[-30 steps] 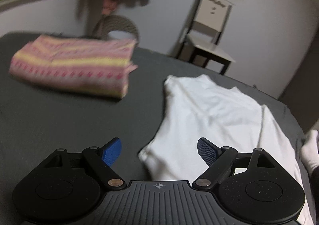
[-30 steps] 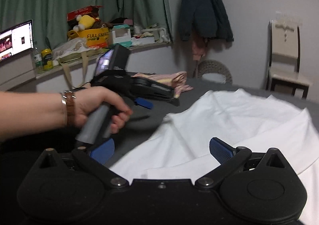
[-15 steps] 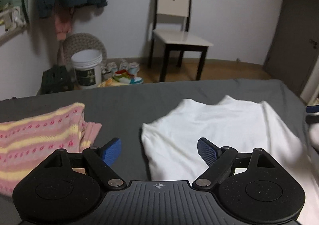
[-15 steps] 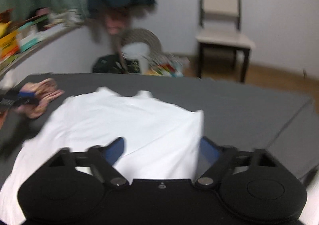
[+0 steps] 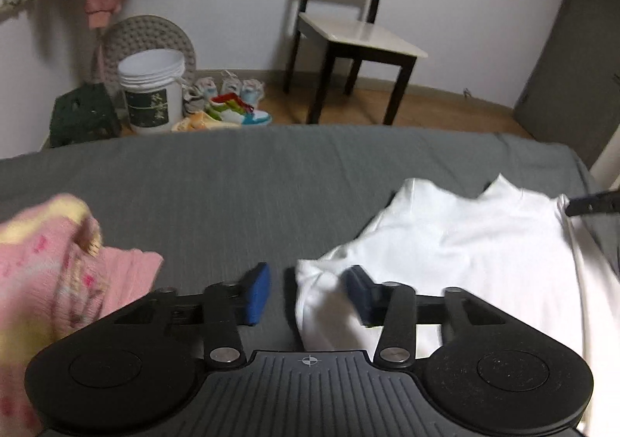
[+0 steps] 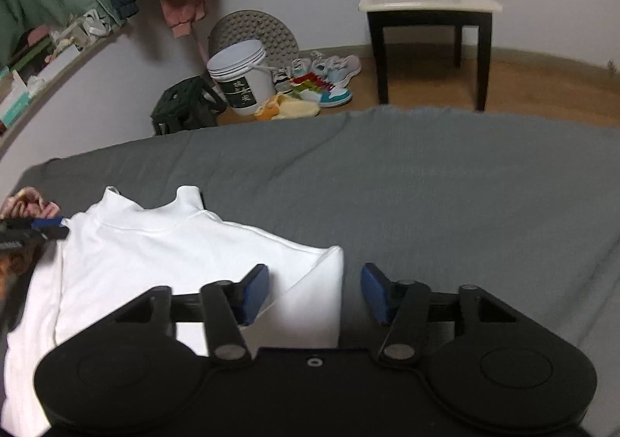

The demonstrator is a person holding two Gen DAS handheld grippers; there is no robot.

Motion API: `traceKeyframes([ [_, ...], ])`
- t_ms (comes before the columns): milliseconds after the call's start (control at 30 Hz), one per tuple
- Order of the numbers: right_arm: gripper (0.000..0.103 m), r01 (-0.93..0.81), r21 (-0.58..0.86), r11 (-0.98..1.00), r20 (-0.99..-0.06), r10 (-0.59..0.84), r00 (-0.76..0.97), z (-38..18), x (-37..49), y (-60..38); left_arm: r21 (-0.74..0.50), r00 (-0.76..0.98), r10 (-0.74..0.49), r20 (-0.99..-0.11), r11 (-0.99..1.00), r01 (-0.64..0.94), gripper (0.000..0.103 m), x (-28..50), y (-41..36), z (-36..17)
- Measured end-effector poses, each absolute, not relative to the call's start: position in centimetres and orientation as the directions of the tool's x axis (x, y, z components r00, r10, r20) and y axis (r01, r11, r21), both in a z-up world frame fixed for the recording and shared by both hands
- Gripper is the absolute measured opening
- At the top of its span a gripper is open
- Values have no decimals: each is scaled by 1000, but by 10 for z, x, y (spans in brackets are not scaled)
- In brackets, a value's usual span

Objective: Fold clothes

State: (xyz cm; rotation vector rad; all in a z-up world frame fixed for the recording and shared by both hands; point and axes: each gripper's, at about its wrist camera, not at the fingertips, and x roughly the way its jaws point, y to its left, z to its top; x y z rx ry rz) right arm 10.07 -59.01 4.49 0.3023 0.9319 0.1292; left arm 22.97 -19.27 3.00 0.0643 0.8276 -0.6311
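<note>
Left wrist view. Grey bed cover (image 5: pixel 310 181) filled the lower half, flat, with faint weave lines. White shirt (image 5: pixel 465 243) lay spread on it at right, collar pointing away toward the room. Left gripper (image 5: pixel 308 291) was low over the shirt's near left corner; jaws stood apart, the corner's edge between the 2 blue pads (image 5: pixel 255 293), nothing clamped. The right pad looked blurred against the cloth. Pink knit (image 5: pixel 50 274) with yellow bands sat folded at left on the cover, just beside the gripper body, blurred. A dark tip of the other gripper showed at the right edge, by the shirt's far shoulder. Beyond the bed: wood floor, pale wall, chair (image 5: pixel 348 30) with dark legs and a light seat, white bucket (image 5: pixel 151 88) in front of a round grey mat leaning on the wall, shoes (image 5: pixel 228 103) beside it, a dark stool at left, clothes hanging above, grey door at right.

Right wrist view. Shirt (image 6: pixel 155 254) lay at left of the cover (image 6: pixel 426 185), sides folded in, collar away. Right gripper (image 6: pixel 314 289) was over its near right corner, jaws spread wide, one pad over the cloth and one over bare cover, gripping nothing. Left gripper's tip (image 6: pixel 46 225) touched or nearly touched the shirt's far left shoulder; I could not tell which. Pink knit (image 6: pixel 31 200) peeked out behind it. Same chair (image 6: pixel 426 6), bucket (image 6: pixel 240 76) and shoes (image 6: pixel 325 84); green curtain and a cluttered shelf at left.
</note>
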Motion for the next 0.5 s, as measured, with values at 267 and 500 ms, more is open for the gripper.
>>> traceKeyframes([
  [267, 9, 33, 346, 938, -738, 250, 627, 45, 99, -595, -232, 510, -543, -667, 802, 550, 8, 220, -191, 25],
  [500, 9, -17, 378, 926, -650, 279, 707, 82, 67, -596, -192, 564, -580, -588, 778, 599, 8, 198, -176, 58],
])
